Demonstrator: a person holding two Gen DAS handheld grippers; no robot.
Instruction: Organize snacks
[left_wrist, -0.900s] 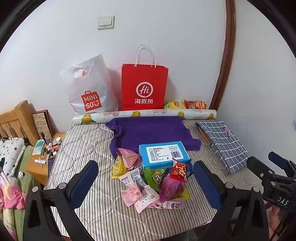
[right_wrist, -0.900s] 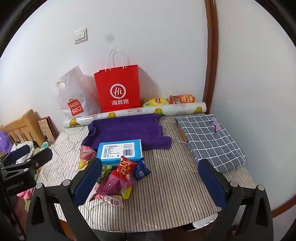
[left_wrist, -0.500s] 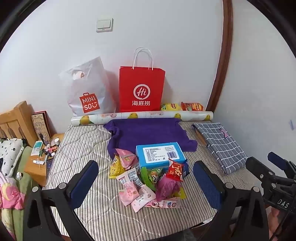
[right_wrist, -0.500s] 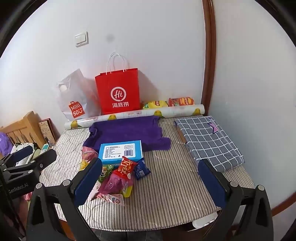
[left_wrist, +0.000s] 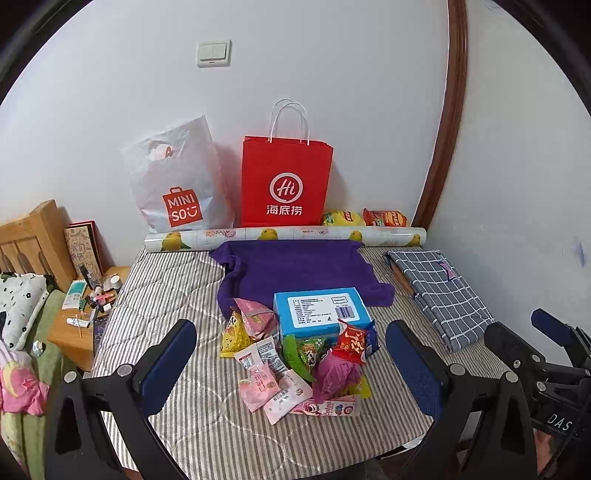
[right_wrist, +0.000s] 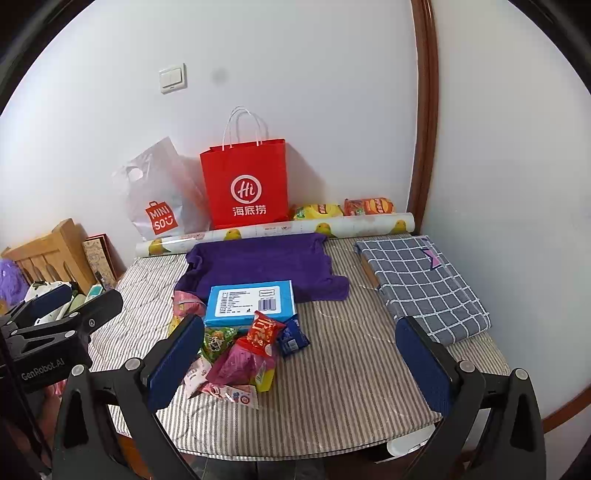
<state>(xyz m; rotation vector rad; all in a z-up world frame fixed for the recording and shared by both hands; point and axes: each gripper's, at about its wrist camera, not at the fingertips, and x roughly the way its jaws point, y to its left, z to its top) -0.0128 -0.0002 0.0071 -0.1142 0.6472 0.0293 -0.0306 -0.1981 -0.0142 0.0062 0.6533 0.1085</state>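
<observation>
Left wrist view: snack packets (left_wrist: 295, 362) lay heaped beside blue box (left_wrist: 320, 309); nothing sorted. Left gripper (left_wrist: 291, 363) and right gripper (right_wrist: 299, 362) both gaped empty.

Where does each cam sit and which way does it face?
Left wrist: on the left tool, angled down at the snack pile; its open fingers and the right tool show.
Right wrist: on the right tool, same heading; left tool shows.
Shared: blue box, red Hi bag.
</observation>
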